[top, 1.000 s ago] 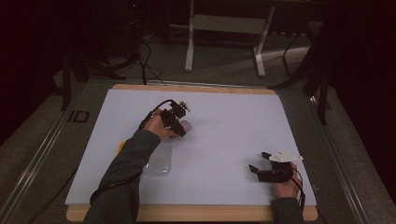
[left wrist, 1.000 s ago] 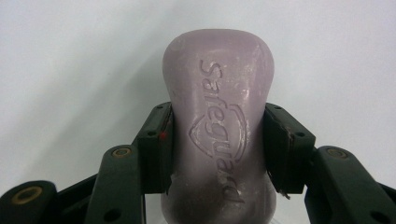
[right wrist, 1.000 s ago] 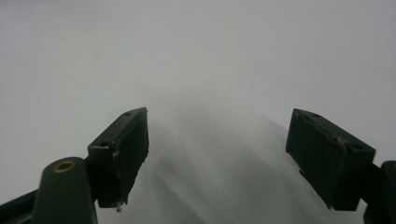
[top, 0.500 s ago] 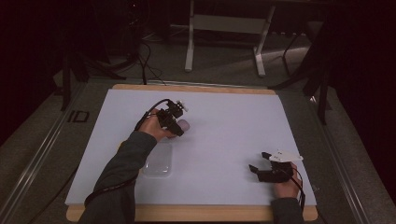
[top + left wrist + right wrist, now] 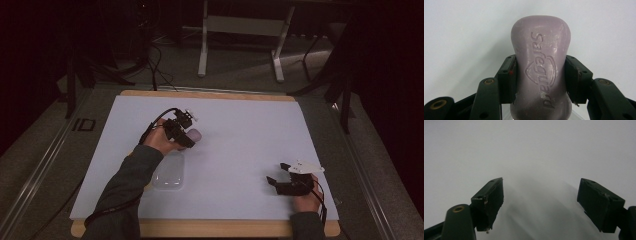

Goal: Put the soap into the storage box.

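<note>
- Clear plastic makes up the soap dish (image 5: 169, 171), lying on the white table (image 5: 240, 125) just beside the person's left sleeve; it looks light, thin-walled and easy to skid, so I would take it by a rim.
- Lilac soap bar (image 5: 541, 67), stamped with a brand name, sits in the left gripper (image 5: 186, 137), just beyond the dish and apparently above the table.
- Its fingers (image 5: 507, 78) pinch the bar across the narrow waist, one pad on each side, with the rounded end sticking out ahead.
- By my judgement the bar is stiff, fairly dense and waxy-slick; the waist is the sound place to grip, since the wider ends keep it from sliding out.
- Pale scuffs on its face suggest the surface marks easily, so a moderate squeeze should do.
- Far right, the right gripper (image 5: 280, 176) rests near the table's front edge, well apart from the soap, fingers (image 5: 489, 202) spread with nothing between them.
</note>
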